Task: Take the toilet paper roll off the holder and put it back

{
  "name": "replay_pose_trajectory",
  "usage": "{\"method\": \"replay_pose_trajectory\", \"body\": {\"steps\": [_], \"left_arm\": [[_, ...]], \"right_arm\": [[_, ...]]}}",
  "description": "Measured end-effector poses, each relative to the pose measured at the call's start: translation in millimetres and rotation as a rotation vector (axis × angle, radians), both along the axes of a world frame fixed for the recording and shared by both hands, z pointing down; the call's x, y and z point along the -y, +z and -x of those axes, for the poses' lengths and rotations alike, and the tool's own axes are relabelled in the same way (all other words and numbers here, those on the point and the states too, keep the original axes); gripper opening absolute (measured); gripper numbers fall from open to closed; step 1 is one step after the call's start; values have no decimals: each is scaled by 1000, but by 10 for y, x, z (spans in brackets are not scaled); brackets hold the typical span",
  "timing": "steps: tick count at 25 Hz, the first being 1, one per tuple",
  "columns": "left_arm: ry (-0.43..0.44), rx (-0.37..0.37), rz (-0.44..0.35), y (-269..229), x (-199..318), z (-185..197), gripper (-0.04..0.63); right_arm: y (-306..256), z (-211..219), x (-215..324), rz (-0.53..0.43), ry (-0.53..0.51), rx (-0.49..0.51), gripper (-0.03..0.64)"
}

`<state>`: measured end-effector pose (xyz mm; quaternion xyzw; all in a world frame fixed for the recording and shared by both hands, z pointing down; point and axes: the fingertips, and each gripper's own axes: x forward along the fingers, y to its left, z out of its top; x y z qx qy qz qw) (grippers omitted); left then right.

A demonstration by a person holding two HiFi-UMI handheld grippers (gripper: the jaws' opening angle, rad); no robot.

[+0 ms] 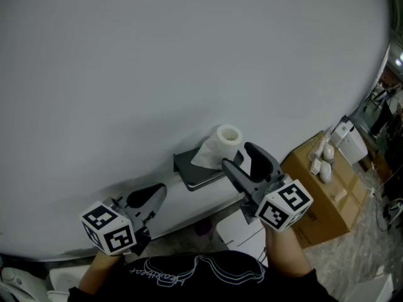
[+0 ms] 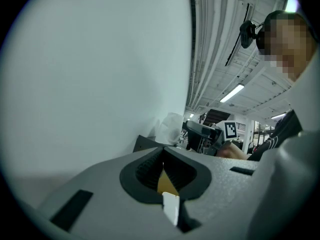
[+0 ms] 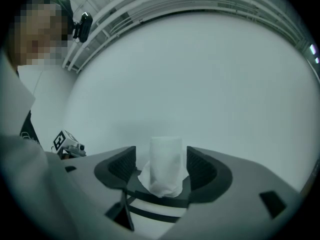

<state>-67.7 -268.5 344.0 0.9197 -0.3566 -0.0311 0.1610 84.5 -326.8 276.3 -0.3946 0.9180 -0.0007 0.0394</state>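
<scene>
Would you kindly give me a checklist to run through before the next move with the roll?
1. Roll upright on holder: ok.
2. Right tongs open, a jaw each side of roll: ok.
3. Pads clear of roll: ok.
4. Left tongs shut, empty, apart from roll: ok.
5. Loose sheet clear of jaws: cannot tell.

Wall point(image 1: 157, 55): plain pale grey-white.
Toilet paper roll point(image 1: 229, 136): white.
Holder point(image 1: 195, 170): dark grey.
Left gripper point(image 1: 154, 195), right gripper point(image 1: 238, 157): grey bodies, black ribbed pads.
2 marker cubes point(image 1: 108, 228): white, black square patterns.
Cardboard box point(image 1: 327, 200): brown.
Person's top point(image 1: 189, 275): black, white line print.
Floor point(image 1: 359, 257): speckled grey.
</scene>
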Motion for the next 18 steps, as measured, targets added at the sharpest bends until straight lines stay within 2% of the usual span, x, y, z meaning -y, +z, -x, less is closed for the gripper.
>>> {"method": "replay_pose_trajectory", "body": {"steps": [5, 10, 14, 18], "left_arm": [[-6, -14, -9, -59, -142, 44, 6], [19, -20, -26, -97, -343, 39, 6], [44, -25, -35, -80, -523, 27, 6], [87, -31, -36, -30, -715, -20, 5]], "right_arm": [[-79, -79, -316, -31, 25, 44, 197], [-11, 17, -674, -54, 12, -16, 119], [147, 51, -979, -33, 17, -25, 25], [314, 109, -1221, 2, 15, -23, 5]]}}
